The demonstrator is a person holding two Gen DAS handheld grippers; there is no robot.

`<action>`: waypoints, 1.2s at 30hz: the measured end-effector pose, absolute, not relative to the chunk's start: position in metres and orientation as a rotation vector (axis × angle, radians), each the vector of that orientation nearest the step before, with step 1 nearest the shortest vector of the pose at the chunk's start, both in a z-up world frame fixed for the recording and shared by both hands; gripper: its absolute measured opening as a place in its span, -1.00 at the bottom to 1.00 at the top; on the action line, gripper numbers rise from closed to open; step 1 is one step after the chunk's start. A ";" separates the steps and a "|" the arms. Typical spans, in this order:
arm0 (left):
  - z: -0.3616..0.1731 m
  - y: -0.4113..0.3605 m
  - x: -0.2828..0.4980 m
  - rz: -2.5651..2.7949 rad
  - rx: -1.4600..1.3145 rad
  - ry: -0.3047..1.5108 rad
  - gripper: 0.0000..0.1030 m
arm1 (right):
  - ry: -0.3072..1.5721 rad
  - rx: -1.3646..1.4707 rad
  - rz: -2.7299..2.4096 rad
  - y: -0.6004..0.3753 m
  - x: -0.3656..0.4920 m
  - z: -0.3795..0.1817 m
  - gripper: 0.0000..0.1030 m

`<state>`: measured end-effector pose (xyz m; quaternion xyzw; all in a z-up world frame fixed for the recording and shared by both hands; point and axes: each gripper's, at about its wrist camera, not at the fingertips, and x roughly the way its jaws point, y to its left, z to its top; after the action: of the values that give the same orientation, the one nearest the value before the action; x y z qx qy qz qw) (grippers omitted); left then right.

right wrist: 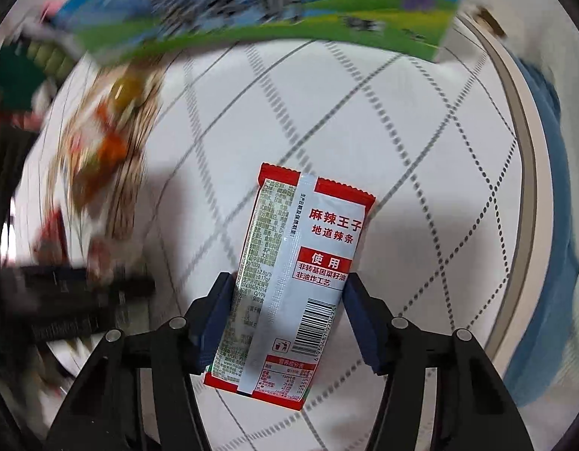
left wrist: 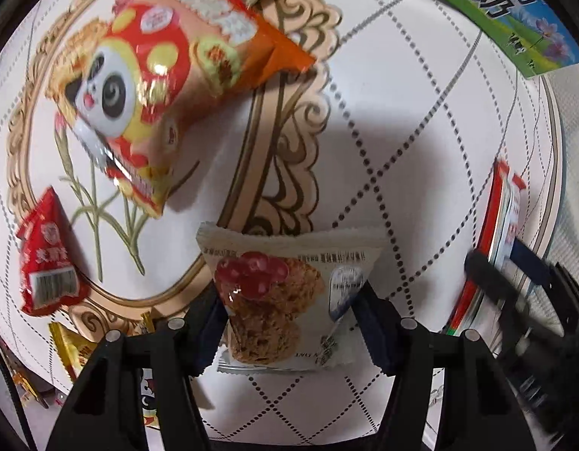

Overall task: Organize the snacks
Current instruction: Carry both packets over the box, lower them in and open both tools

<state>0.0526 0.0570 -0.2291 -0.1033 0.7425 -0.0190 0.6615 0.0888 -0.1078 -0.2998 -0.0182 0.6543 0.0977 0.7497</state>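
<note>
**Both grippers loaded, milk carton ahead**

My left gripper (left wrist: 289, 312) is closed on the oat-cake packet (left wrist: 285, 300), its pads pinching the packet's two sides so the wrapper juts forward from the fingers. My right gripper (right wrist: 285, 312) is clamped on the red spicy-strip packet (right wrist: 293, 278), whose long axis runs straight out along the fingers, back label and barcode facing the camera.

I take the green-and-blue milk carton (right wrist: 259, 7) as my landmark. From the right gripper it lies directly ahead, beyond the packet's far end, with bare tabletop (right wrist: 421, 150) between. From the left gripper the carton (left wrist: 514, 18) sits ahead and off to the right, so my right hand looks the nearer one to it.

Short of the carton and to its left lies the panda snack bag (left wrist: 157, 86), with a small red sachet (left wrist: 49, 259) nearer me. All rest on a white quilted-pattern cover with a gold scroll motif. The tabletop's rim curves past the carton's right; beyond it I see only something blue, blurred.
</note>
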 end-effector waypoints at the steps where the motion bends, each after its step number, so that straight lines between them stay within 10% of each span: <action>1: -0.231 0.058 0.051 -0.044 -0.241 1.684 0.24 | 1.440 -0.062 0.225 -0.104 0.083 -0.302 0.23; 18: -0.189 0.020 0.048 -0.043 -0.175 1.614 -0.06 | 1.436 0.072 0.190 -0.116 0.072 -0.302 0.06; 36: 0.008 0.047 0.206 -0.156 -0.121 1.306 -0.06 | 1.134 0.290 0.406 -0.116 0.228 -0.122 0.05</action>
<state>0.2062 0.0468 0.0079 -0.0562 0.6065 -0.0725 0.7898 0.2275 -0.1162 -0.1223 0.1357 0.5315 0.1903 0.8142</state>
